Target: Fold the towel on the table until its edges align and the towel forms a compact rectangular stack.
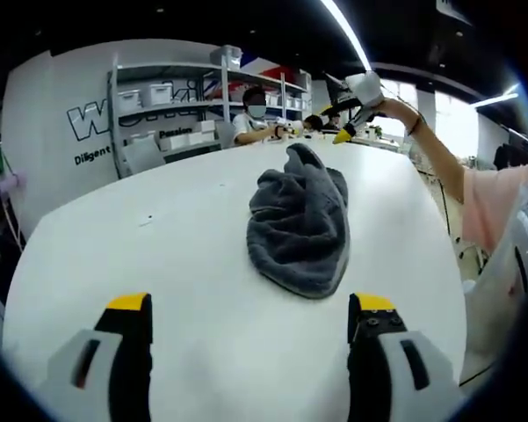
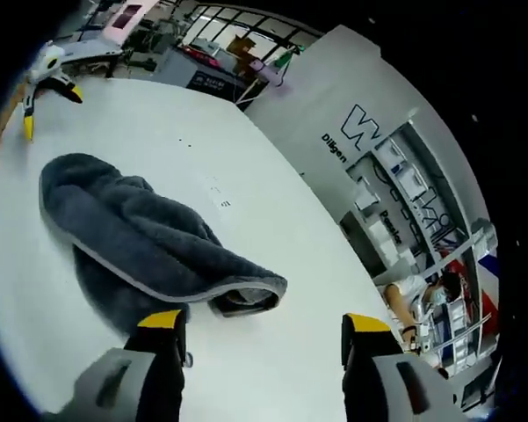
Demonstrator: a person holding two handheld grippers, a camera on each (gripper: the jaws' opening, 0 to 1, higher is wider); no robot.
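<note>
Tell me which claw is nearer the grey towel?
Right. The right claw hovers open at the grey towel edge; the left claw sits open, back from it over bare table.

Bare table (image 1: 202, 264) around crumpled towel (image 1: 300, 224)

Light: bright, from long white ceiling strip lamps (image 1: 347, 35) | Glare: blown-out windows (far right) | Shadows: soft under crumpled dark grey towel (image 1: 300, 224) | Edges: strong fisheye bending | Focus: background slightly soft
</note>
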